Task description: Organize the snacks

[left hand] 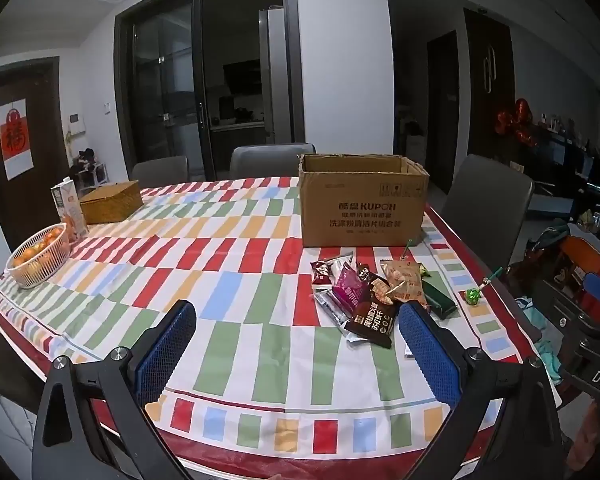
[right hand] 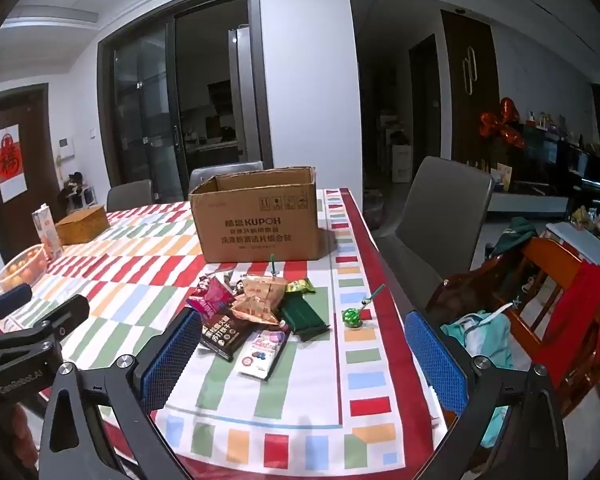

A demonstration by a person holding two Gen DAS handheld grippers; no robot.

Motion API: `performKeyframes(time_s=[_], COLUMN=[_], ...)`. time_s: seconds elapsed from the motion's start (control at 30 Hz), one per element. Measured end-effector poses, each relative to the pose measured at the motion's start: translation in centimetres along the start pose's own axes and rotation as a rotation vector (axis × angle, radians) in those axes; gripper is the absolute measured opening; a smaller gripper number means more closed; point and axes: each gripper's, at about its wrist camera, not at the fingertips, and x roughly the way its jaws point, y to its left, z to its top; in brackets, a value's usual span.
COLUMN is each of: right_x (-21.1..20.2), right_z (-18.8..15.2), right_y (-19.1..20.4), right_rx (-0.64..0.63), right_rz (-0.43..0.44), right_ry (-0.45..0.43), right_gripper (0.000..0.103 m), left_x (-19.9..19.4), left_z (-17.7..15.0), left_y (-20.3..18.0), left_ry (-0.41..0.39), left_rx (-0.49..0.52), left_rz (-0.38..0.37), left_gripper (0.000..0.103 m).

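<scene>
We hold both claws over the near edge of a worktop [left hand: 228, 288] covered with a glossy cloth printed in red, green, blue and orange blocks. The left claw [left hand: 298, 344] stands wide apart, holding nothing, its blue pads [left hand: 168, 344] textured like fine mesh on black arms. The right claw [right hand: 304, 354] is likewise spread and empty, its pads [right hand: 172, 356] of the same knurled blue.

The snacks lie in a loose heap [right hand: 256, 312] on the cloth, in front of the cardboard box [right hand: 260, 220] and apart from it. The box is plain brown corrugated board, top flaps open, printed "KUPOH" above lines of Chinese characters we cannot read fully. In the heap we see crinkly foil and plastic wrappers: a dark brown packet [right hand: 220, 334] with white Chinese lettering, a magenta pouch [right hand: 212, 300], a tan packet [right hand: 258, 300], a flat dark green bar [right hand: 302, 314], and a white packet [right hand: 262, 350] with pink script (it seems to begin "Lot", the rest is unclear). A green foil-wrapped lollipop [right hand: 352, 317] lies alone to the right of the heap, near the cloth's red border.

At the far left stand a white lattice basket [left hand: 40, 256] of oranges, a tall carton [left hand: 70, 210] and a woven straw-coloured box [left hand: 112, 202].
</scene>
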Motion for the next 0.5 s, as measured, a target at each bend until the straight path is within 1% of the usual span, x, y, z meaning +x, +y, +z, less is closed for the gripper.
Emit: performKeyframes(time_s=[0.03,0.2,0.3,0.5], right_x=[0.00,-0.04,0.00,-0.04], right_z=[-0.01,-0.04,-0.04,-0.01], right_y=[0.00,-0.02,0.02,0.05], right_rx=[0.004,0.004,0.003,0.002], right_rz=[0.002,0.003,0.002,0.001], right_ry=[-0.003,-0.001,0.002,0.005], right_gripper=[0.103,0.103,0.103,0.103], left_x=[-0.18,-0.63,-0.04,-0.42], left_z=[-0.06,-0.37,-0.02,0.00], left_y=[-0.02,0.03,0.00,-0.18], left_ry=[-0.029,-0.025,-0.010,-0.018], left_rx=[0.002,0.001,0.002,-0.001], left_rz=[0.011,0.010,0.006,0.009], left_gripper=[0.103,0.103,0.103,0.103])
